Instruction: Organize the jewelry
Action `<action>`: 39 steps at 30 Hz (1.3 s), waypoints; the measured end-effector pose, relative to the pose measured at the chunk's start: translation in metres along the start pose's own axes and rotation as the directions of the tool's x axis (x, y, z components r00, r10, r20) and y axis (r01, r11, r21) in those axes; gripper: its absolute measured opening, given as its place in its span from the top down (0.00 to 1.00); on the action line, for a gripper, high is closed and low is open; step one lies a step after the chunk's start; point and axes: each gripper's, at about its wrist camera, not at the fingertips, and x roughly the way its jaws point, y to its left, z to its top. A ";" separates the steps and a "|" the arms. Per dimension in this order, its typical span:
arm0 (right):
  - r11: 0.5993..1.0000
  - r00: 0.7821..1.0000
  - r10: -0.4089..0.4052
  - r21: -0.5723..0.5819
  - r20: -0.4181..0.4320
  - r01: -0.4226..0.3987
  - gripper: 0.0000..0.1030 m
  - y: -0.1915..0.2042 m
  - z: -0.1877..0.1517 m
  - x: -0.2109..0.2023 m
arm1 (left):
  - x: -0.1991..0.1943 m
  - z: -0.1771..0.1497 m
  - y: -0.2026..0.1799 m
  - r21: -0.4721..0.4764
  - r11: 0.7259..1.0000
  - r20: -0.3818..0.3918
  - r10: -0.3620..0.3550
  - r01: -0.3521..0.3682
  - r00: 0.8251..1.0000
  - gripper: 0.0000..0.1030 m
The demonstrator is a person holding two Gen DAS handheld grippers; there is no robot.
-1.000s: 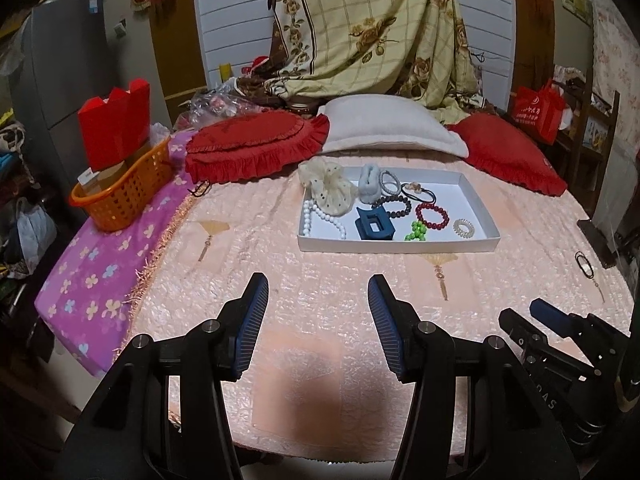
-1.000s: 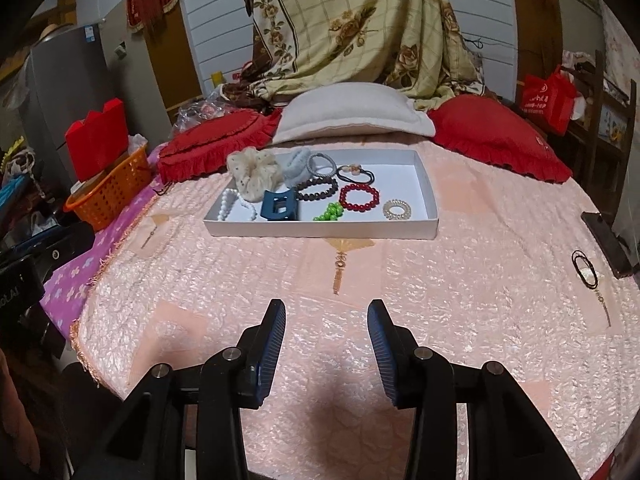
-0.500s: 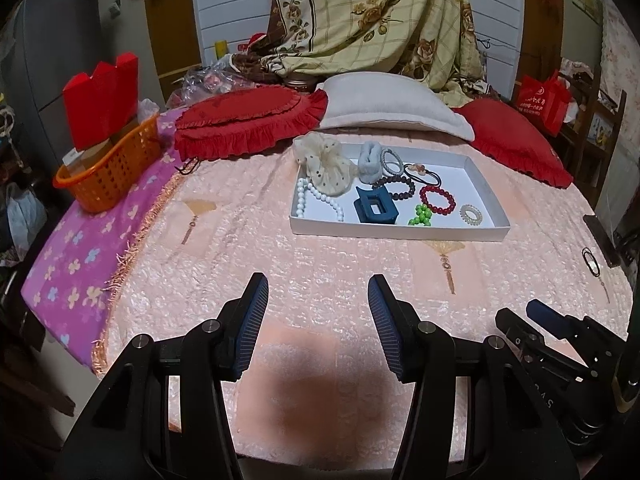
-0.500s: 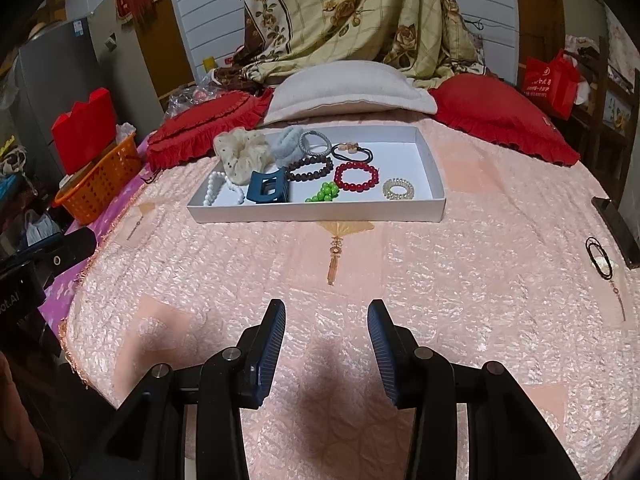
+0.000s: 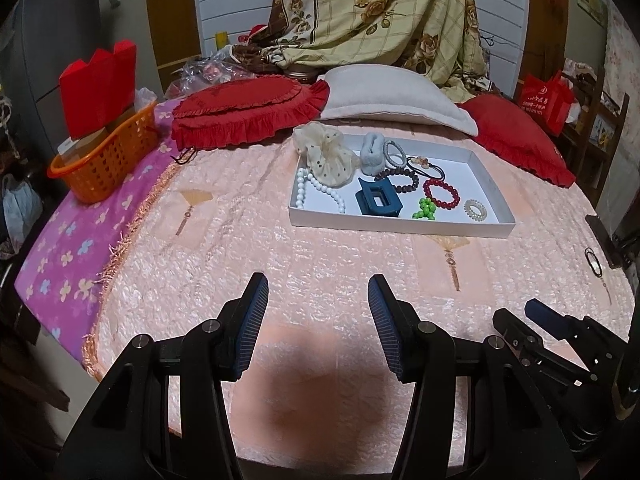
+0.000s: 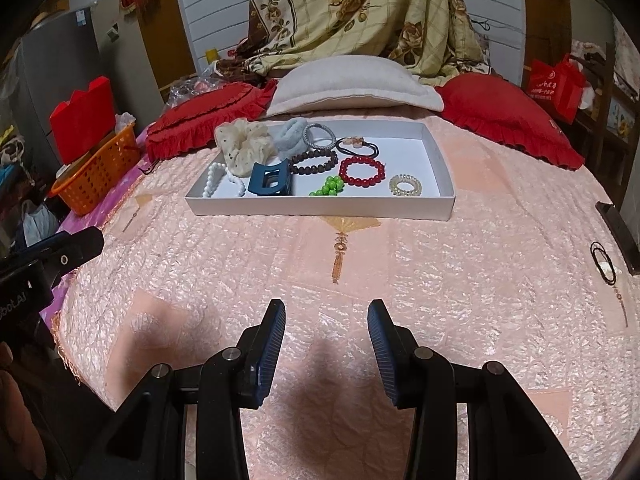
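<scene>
While both empty grippers, left gripper (image 5: pixel 318 322) and right gripper (image 6: pixel 326 346), are hovering with jaws wide apart, aiming at 12 o'clock toward the white rectangular cardboard tray (image 6: pixel 320 207) is looking wisest.

**Little Legible Print in the Bedroom Scene**

Only one marking reads with any confidence: pale letters resembling "botAI", cut off at the frame edge, on the black body of the left gripper (image 6: pixel 24 300), at nine o'clock in the right wrist view. A red shopping bag (image 5: pixel 546 98) at two o'clock carries a round emblem and lines of white print, too small to read.
</scene>
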 end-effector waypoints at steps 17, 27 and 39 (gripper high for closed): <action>1.000 0.998 0.005 -0.007 0.059 -0.004 0.60 0.007 0.000 -0.030 | -0.032 -0.002 0.007 -0.019 1.000 0.047 -0.012 0.013 0.999 0.50; 1.000 0.995 -0.001 0.003 0.098 0.000 0.60 0.005 -0.001 -0.046 | -0.044 -0.004 0.010 -0.035 0.999 0.076 -0.018 0.021 0.997 0.50; 0.999 0.994 0.007 0.034 0.109 -0.011 0.60 -0.005 -0.001 -0.045 | -0.048 -0.005 0.006 -0.028 0.999 0.093 -0.018 0.021 0.995 0.50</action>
